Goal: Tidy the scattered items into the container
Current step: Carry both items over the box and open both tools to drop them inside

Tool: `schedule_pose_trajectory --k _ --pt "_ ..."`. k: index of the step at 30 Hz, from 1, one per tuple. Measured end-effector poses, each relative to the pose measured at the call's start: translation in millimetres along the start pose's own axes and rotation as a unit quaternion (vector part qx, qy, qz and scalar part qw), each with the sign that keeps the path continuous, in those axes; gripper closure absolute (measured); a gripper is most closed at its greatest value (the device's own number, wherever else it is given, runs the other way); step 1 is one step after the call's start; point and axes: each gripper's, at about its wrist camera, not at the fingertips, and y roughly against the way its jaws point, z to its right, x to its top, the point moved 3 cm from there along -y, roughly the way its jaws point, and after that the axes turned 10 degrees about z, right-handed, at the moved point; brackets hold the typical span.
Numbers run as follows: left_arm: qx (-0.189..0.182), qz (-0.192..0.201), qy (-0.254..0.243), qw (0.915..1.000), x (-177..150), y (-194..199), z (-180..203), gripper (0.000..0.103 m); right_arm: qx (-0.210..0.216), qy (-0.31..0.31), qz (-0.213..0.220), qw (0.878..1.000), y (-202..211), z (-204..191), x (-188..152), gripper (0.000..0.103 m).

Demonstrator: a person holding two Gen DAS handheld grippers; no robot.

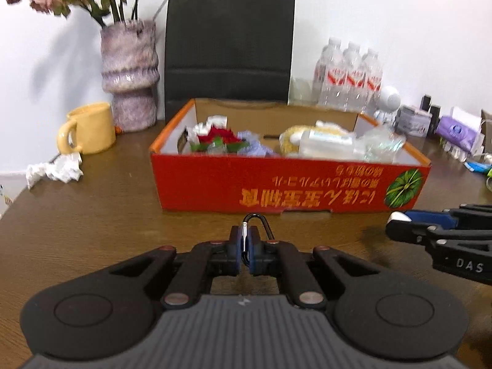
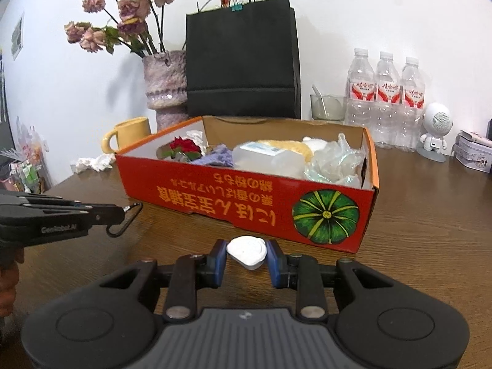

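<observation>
A red cardboard box (image 1: 289,184) (image 2: 246,206) with a pumpkin picture stands on the brown table, holding a red flower, a purple cloth, a clear bottle and crumpled plastic. My left gripper (image 1: 245,241) is shut on a black carabiner (image 1: 261,223), just in front of the box's near wall; in the right wrist view the carabiner (image 2: 124,221) hangs from that gripper (image 2: 118,213) at the left. My right gripper (image 2: 246,253) is shut on a white rounded lump (image 2: 247,250), close to the box's front; the left wrist view shows this gripper (image 1: 396,223) at the right edge.
A crumpled white paper (image 1: 55,170) (image 2: 92,163) lies on the table left of the box near a yellow mug (image 1: 89,129). Behind stand a purple vase (image 1: 130,73) with dried flowers, a black paper bag (image 1: 229,43), three water bottles (image 2: 386,98) and a small white robot figure (image 2: 435,132).
</observation>
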Motion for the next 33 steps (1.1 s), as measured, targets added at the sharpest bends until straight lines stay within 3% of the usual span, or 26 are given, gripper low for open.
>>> schedule_pose_trajectory --k 6,12,16,21,28,30,32,33 --pt "-0.019 0.05 0.002 0.9986 31.5 19.7 -5.6 0.098 0.001 -0.018 0.036 0.999 11.1 -2.6 28.4 0.076" --pt "-0.027 0.095 0.007 0.9951 72.1 0.0 -10.1 0.098 -0.007 -0.022 0.072 0.997 -12.5 -2.5 75.2 0.076" --pt "-0.033 0.095 0.022 0.9946 83.1 -35.2 -15.8 0.098 -0.003 -0.026 0.076 0.997 -45.5 -4.0 95.7 0.076" --pt "-0.037 0.077 0.018 0.9962 82.5 -76.8 -25.5 0.098 0.005 -0.016 0.049 0.999 -90.4 -8.5 102.4 0.076" --pt "-0.029 0.059 0.002 0.9978 77.6 -99.9 -36.8 0.097 0.023 0.008 0.013 1.0 -129.3 -22.3 99.6 0.076" --pt "-0.026 0.054 -0.002 0.9982 77.5 -101.7 -38.2 0.092 0.022 0.01 0.005 1.0 -133.8 -23.3 99.0 0.076" --pt "-0.014 0.044 -0.009 0.9989 78.2 -102.9 -39.3 0.052 0.023 0.011 -0.002 1.0 -136.3 -23.3 99.4 0.057" --pt "0.01 0.041 -0.015 0.999 79.0 -103.2 -41.6 0.041 0.017 0.008 -0.002 1.0 -135.5 -21.9 99.8 0.054"
